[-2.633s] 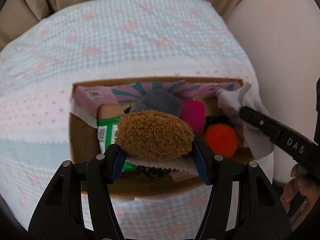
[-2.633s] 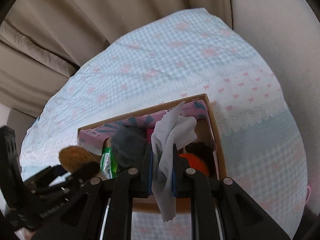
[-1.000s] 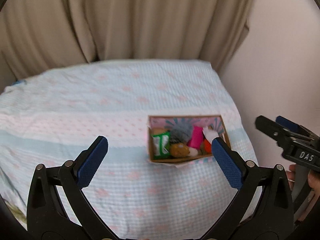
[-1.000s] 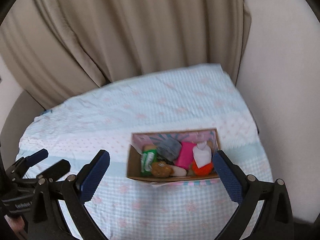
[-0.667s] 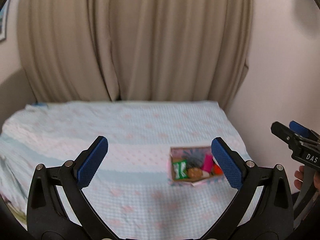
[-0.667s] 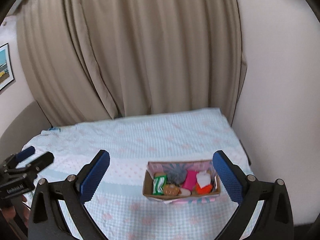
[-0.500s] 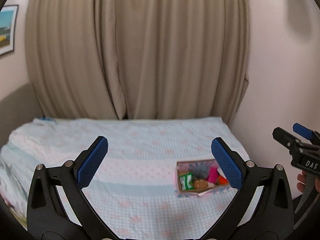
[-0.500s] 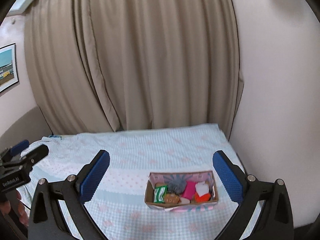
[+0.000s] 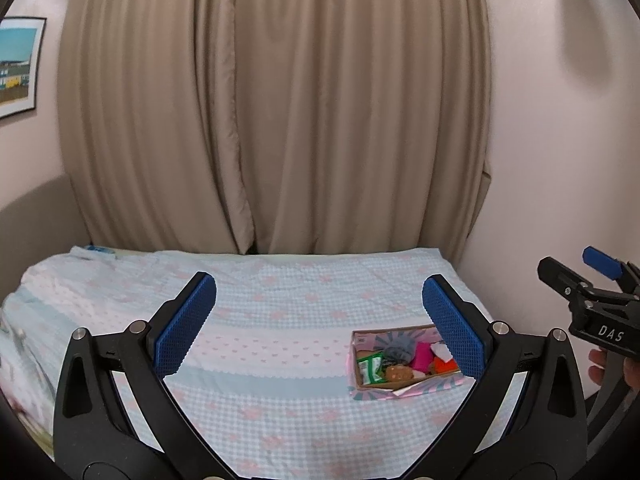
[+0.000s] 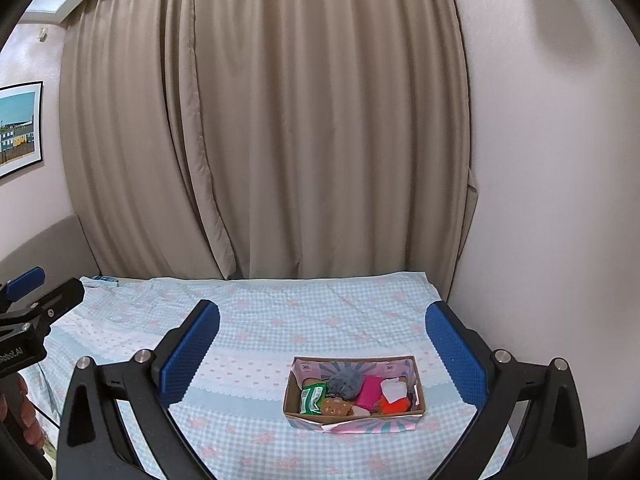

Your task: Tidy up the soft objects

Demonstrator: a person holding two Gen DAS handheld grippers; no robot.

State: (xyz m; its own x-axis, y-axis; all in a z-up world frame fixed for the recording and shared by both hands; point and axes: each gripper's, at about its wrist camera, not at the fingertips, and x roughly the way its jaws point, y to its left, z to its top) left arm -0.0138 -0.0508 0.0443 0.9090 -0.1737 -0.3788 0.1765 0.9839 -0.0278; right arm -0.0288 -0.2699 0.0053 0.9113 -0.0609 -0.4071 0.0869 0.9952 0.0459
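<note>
Both grippers hung well back from the bed (image 10: 280, 320), the left gripper (image 9: 320, 320) and right gripper (image 10: 324, 348) each with jaws spread wide and empty, likely because the sorting looked done. The soft objects sat packed in the cardboard box (image 10: 354, 414): a fuzzy brown plush (image 10: 337, 407), grey fluffy toy (image 10: 346, 385), pink cloth (image 10: 370, 392), white wipe (image 10: 394, 390), orange pompom (image 10: 394, 405) and a crinkly green packet (image 10: 312, 398).

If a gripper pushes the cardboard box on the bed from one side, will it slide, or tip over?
The cardboard box is low and wide, so it will probably slide, not tip. The checked bedspread is soft cloth and may wrinkle and drag. The soft items inside look light, so a gentle push should suffice.
</note>
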